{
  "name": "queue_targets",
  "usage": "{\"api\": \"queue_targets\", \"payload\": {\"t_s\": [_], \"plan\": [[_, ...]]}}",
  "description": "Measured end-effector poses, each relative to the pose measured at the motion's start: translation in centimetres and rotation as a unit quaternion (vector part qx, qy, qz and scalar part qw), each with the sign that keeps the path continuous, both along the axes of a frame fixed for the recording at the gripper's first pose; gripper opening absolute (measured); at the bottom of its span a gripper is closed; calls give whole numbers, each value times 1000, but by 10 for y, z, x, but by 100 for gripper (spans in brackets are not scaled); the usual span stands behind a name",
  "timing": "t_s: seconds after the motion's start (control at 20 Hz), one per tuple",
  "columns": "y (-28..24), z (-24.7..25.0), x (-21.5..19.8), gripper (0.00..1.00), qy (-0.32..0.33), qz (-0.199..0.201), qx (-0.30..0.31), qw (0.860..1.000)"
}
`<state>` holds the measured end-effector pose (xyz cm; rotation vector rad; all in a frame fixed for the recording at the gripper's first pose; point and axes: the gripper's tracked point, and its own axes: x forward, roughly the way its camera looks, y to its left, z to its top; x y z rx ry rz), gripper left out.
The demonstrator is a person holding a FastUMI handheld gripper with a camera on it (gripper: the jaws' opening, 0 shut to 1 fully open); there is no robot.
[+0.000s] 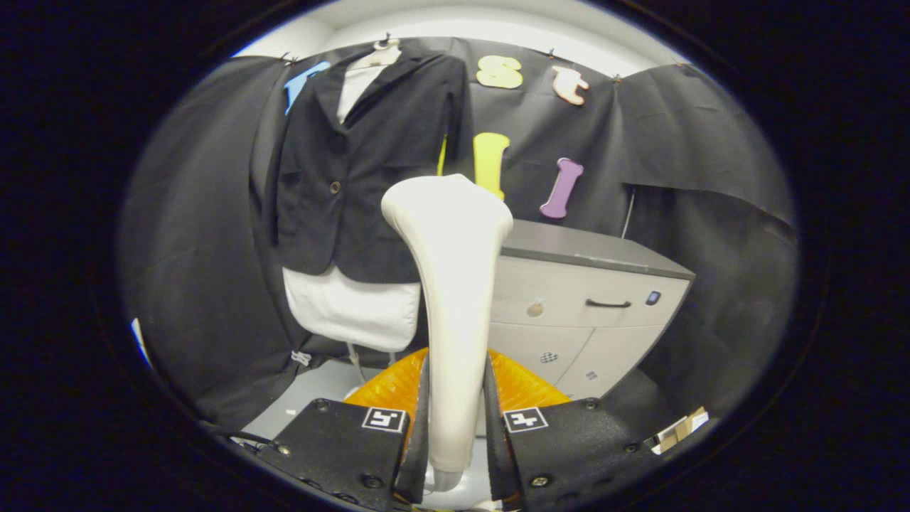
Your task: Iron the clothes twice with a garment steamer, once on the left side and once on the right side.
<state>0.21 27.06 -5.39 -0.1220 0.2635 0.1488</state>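
A: Where does the claw stand?

B: Its two fingers are pinched on the handle of the garment steamer, one on each side. The white body rises between them and its broad head flares out ahead.

A: And the clothes?

B: A dark jacket over a white shirt hangs against the booth wall, beyond the steamer and to its left, well apart from the head. A grey cabinet stands to the right.

A: How will the steamer handle?

B: I'd judge it rigid, smooth plastic and top-heavy, so it could swivel in the grip; the hold low on the narrow handle looks sensible. The jacket is soft and will give way under the head.

A: Anything unclear?

B: The head's steam face points away, the handle's bottom is cut off, and the steamer hides part of the jacket's right side. The orange thing behind the fingers may be the steamer's stand, though I cannot be sure.
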Motion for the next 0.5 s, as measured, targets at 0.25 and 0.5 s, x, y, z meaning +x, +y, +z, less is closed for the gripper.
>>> {"api": "queue_targets", "payload": {"t_s": [0.25,0.5], "plan": [[-80,52,-13,37,-37,-4,17,999],[-158,80,-33,37,-52,-2,35,998]]}}
